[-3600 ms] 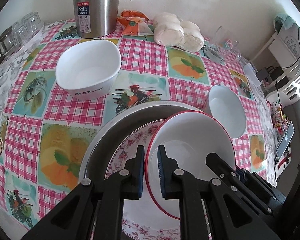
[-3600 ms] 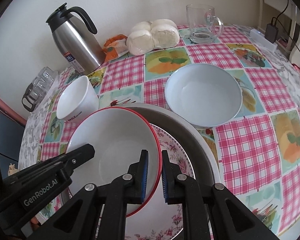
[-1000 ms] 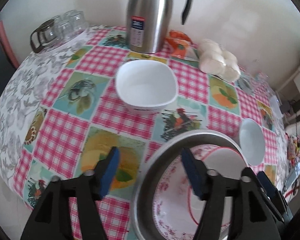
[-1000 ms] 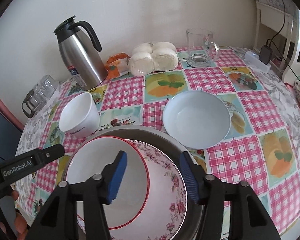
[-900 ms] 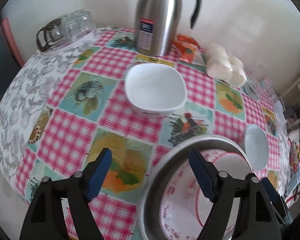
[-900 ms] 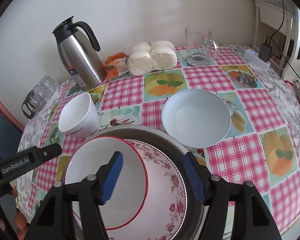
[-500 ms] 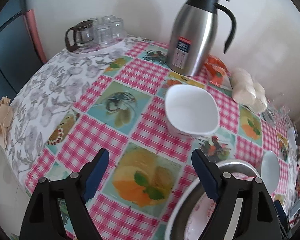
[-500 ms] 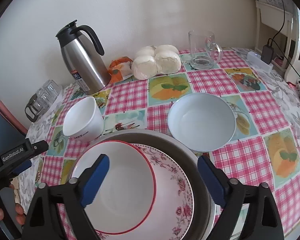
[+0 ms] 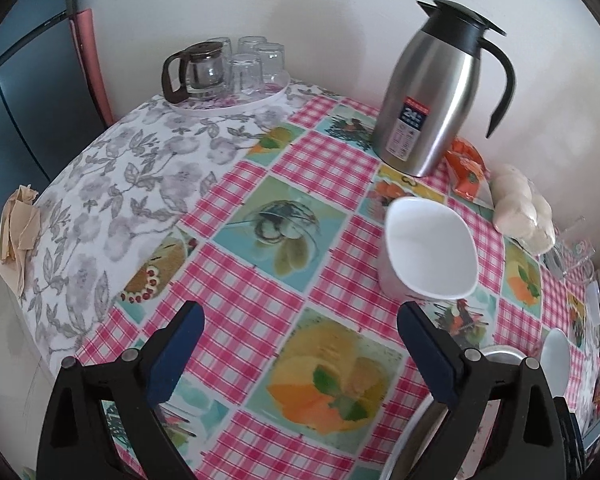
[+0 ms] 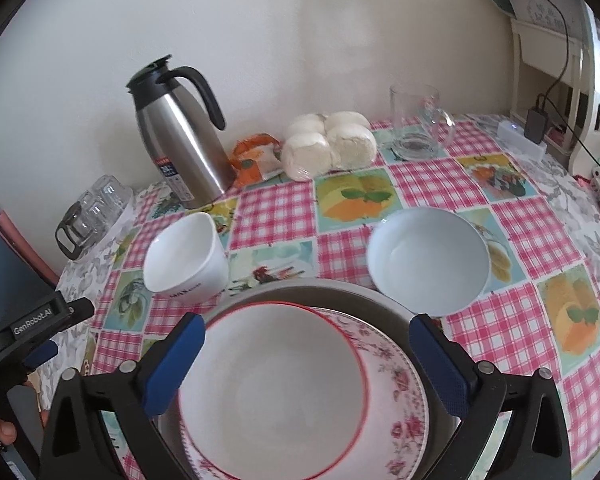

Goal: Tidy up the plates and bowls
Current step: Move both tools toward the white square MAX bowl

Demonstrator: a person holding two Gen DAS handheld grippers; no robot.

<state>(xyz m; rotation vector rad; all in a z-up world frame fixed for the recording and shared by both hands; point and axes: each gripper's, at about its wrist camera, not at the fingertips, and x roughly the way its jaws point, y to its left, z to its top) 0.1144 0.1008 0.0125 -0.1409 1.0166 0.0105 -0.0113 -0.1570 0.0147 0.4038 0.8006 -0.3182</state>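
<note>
Over at the left edge of the table the grey flowered cloth shows, and up in the far left corner a round tray carries a small glass teapot and upturned glasses. The left gripper hangs above the checked cloth with its fingers spread wide and nothing between them; under it there is only a printed fruit square. Moving right along the far edge, a steel thermos jug stands upright near the wall, with an orange packet just beside it, then a bag of white buns.

Now the task's own pieces. The square white bowl sits towards the left of the middle, upright and empty, apart from the rest. Just right of it, at the near edge, comes the stack: a metal basin at the bottom, a flowered plate inside it, and a red-rimmed bowl resting on the plate, pushed to the plate's left side. The right gripper hovers over this stack, its blue-padded fingers spread wide to either side of the red-rimmed bowl and gripping nothing.

Further right, the round white bowl stands just beside the basin's far right rim; whether they touch cannot be told. Behind it, near the far edge, stands a glass mug.
</note>
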